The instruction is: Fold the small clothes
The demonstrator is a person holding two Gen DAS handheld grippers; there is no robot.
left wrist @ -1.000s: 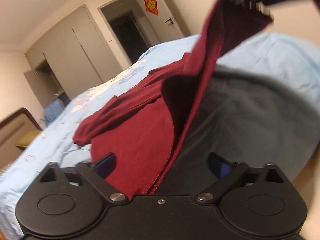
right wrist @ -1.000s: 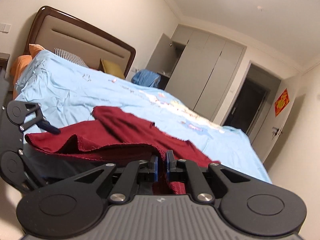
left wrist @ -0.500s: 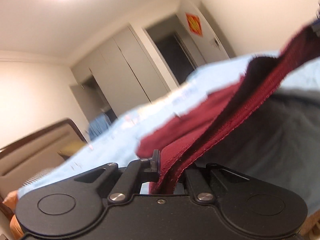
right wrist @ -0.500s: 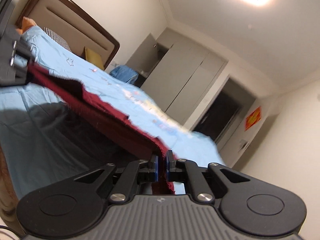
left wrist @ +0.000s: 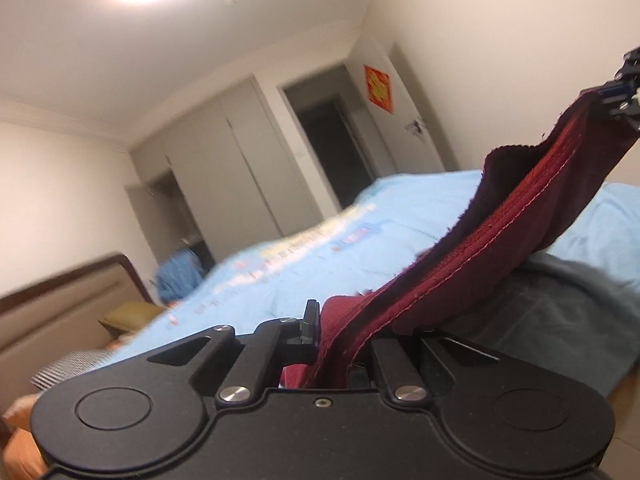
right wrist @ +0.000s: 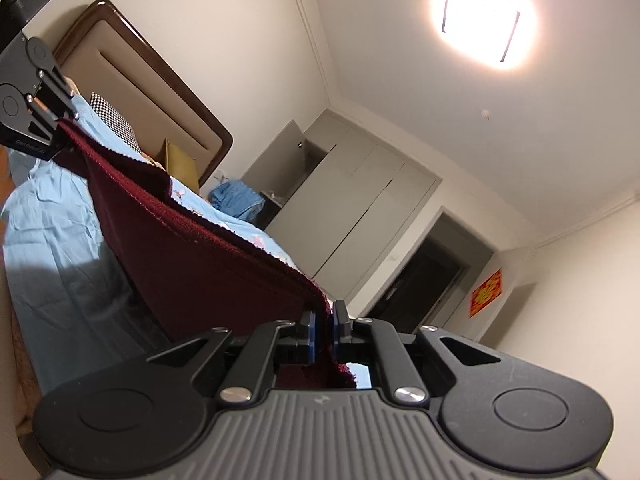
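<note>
left gripper (left wrist: 332,340): clamped on maroon garment (left wrist: 500,240) hem | right gripper (right wrist: 323,330): clamped on opposite edge | garment: stretched between both, lifted above light-blue bed (left wrist: 304,264)

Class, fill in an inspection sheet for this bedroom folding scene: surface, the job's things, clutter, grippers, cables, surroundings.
Surface: bed with a light blue sheet.
Job's things: dark red garment, lifted and stretched between both grippers.
Clutter: pillows by the headboard; blue bundle beyond the bed.
Grippers: left gripper shut on one garment edge; right gripper shut on the other.
Cables: nothing seen.
Surroundings: grey wardrobe, dark doorway, red door decoration, ceiling lamp lit.
</note>
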